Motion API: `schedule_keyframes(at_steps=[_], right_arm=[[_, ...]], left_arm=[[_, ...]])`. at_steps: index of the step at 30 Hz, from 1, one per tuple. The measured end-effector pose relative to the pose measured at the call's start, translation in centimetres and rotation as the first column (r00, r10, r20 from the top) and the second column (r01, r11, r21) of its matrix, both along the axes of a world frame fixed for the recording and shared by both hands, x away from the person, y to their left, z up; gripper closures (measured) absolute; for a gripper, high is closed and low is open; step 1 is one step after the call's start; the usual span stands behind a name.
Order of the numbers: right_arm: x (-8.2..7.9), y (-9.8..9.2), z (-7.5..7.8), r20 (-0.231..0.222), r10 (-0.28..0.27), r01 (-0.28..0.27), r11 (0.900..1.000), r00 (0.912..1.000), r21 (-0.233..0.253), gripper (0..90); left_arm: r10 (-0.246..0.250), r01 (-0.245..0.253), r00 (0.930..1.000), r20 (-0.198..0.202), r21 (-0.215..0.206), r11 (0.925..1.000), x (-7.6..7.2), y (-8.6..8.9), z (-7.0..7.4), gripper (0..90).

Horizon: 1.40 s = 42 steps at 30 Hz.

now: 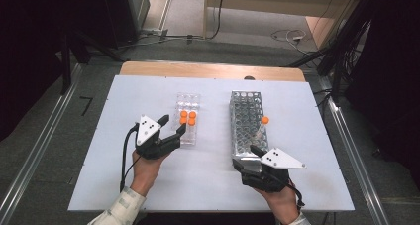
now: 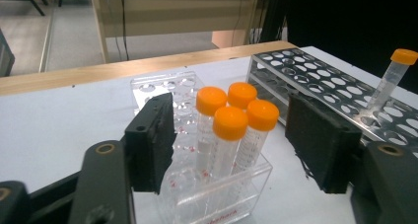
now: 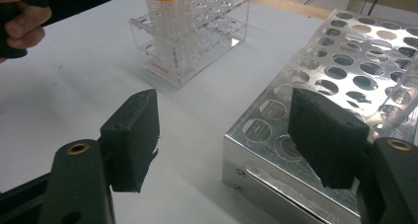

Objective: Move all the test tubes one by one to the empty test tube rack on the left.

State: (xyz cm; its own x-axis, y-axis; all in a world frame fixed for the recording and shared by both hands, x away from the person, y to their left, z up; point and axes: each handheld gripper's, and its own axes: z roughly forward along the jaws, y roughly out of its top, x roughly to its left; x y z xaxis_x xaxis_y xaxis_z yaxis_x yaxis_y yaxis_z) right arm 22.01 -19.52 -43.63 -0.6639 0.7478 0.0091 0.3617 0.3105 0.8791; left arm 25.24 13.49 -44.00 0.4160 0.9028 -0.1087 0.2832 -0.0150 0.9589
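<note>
Gaping wide and empty, the left gripper (image 1: 174, 124) was held at the clear rack (image 2: 197, 184), where four orange-capped tubes (image 2: 229, 135) stood upright. One capped tube (image 1: 263, 125) leaned in the metal rack (image 1: 246, 121), by the open, empty right gripper (image 1: 247, 153).

High view overhead looking forward and down on the white table (image 1: 148, 185), left gripper view low and close facing the clear rack (image 2: 217, 194) at twelve o'clock, right gripper view low with the metal rack (image 3: 315, 150) at three o'clock, both racks shared.
</note>
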Motion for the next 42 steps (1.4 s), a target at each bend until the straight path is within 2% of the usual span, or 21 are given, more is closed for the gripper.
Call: schedule_keyframes(at_steps=[14,22,27,36,42], right_arm=[[1.0,-1.2,-0.1,-0.003,-0.054,0.054,0.999,0.9985,0.003,26.7],[2.0,-2.3,-0.1,0.001,-0.111,0.111,0.994,0.9938,0.010,27.0],[2.8,-2.9,-0.2,0.009,-0.148,0.148,0.989,0.9889,0.011,27.0],[4.2,-3.7,-0.4,0.010,-0.211,0.211,0.977,0.9774,0.012,27.4],[5.7,-3.8,-0.6,0.013,-0.245,0.245,0.969,0.9693,0.004,28.5]], left_arm=[[-0.010,0.009,0.9999,-0.013,-0.013,0.9999,-2.3,0.8,-0.2,30.9],[-0.015,0.015,0.9992,-0.036,-0.003,0.9999,-2.8,1.0,-0.7,27.2],[-0.008,0.008,0.9982,-0.060,0.007,0.9999,-2.8,1.0,-1.1,22.0],[0.000,0.001,0.9982,-0.060,0.023,0.9997,-3.2,1.0,-1.3,21.7],[0.003,-0.003,0.9984,-0.057,0.015,0.9999,-3.2,1.2,-1.3,21.8]])
